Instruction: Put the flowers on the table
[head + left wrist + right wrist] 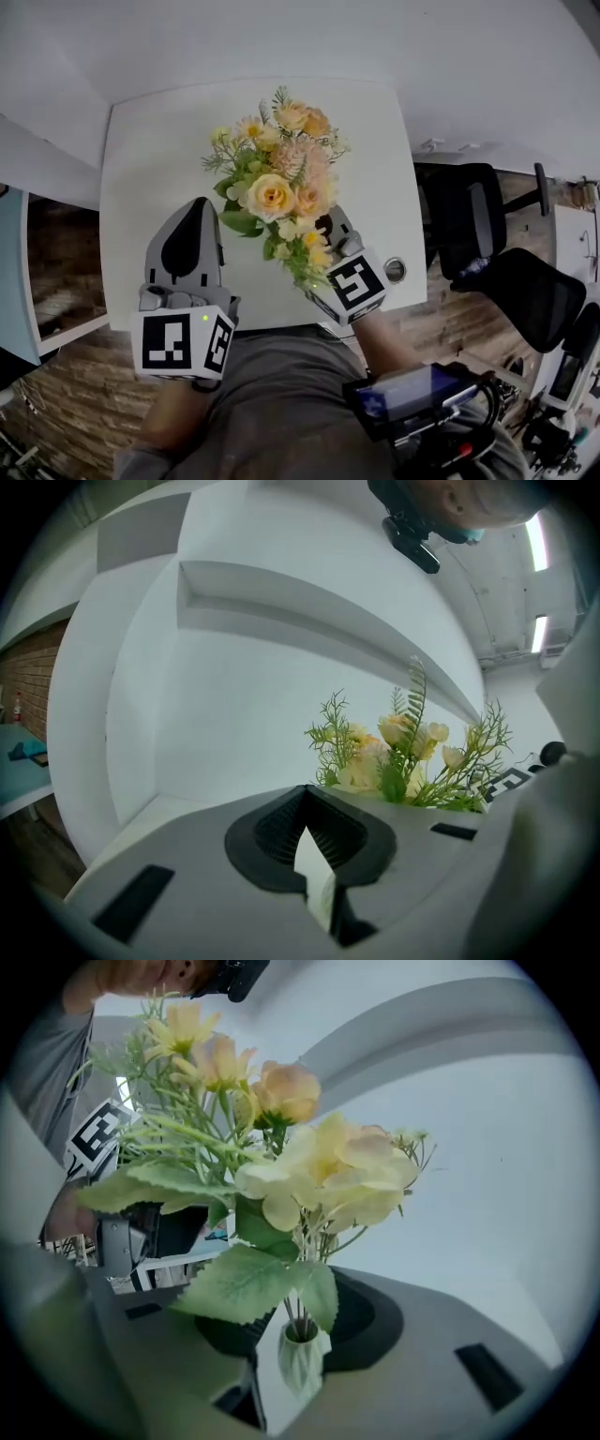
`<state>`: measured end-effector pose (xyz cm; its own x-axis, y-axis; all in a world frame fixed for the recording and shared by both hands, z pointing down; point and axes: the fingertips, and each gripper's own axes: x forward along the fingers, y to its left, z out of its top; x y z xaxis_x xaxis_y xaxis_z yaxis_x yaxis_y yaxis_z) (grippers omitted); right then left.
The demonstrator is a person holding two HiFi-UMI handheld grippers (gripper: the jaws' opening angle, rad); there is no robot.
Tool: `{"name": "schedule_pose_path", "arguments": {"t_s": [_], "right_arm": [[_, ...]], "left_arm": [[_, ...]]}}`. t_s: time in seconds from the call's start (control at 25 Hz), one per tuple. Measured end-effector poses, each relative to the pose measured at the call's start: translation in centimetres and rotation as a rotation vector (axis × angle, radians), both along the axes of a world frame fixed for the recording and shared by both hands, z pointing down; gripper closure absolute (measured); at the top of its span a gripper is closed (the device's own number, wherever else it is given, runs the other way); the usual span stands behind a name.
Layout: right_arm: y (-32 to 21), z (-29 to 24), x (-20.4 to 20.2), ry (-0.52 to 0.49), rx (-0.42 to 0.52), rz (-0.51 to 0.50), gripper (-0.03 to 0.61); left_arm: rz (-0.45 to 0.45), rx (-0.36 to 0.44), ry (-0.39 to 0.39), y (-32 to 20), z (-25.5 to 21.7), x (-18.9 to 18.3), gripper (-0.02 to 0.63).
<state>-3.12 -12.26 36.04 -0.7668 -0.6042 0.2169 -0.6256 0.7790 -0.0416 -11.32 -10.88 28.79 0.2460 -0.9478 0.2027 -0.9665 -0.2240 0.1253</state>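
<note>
A bouquet of yellow, peach and pink flowers point(277, 187) stands in a small white ribbed vase point(302, 1358) on the white table point(150, 150), near its front edge. My right gripper point(298, 1326) is open, and the vase sits between its jaws with table showing beside it; the pads do not press on it. In the head view the blooms hide the vase and most of that gripper, leaving only its marker cube point(356, 281) in sight. My left gripper point(199, 202) rests to the left of the bouquet, shut and empty. The flowers point(403, 752) show to the right in the left gripper view.
A black office chair point(497, 253) stands just right of the table. A round metal grommet point(395, 270) sits in the table's front right corner. A teal surface point(14, 272) lies at the far left. White walls close in behind the table.
</note>
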Motion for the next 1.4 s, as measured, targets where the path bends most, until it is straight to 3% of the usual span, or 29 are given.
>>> {"name": "schedule_pose_path", "arguments": {"t_s": [0.16,0.36,1.4], "right_arm": [[-0.2,0.4,0.4,0.022,0.006,0.018,0.382],[0.4,1.9,0.4,0.075,-0.025,-0.002,0.355],[2.9,3.1,2.3,0.065,-0.096,0.034,0.351]], "left_arm": [[0.014,0.007,-0.015,0.0,0.3,0.4,0.609],[0.025,0.004,-0.025,0.4,0.8,0.9,0.609],[0.045,0.008,-0.065,2.2,0.5,1.9,0.609]]}}
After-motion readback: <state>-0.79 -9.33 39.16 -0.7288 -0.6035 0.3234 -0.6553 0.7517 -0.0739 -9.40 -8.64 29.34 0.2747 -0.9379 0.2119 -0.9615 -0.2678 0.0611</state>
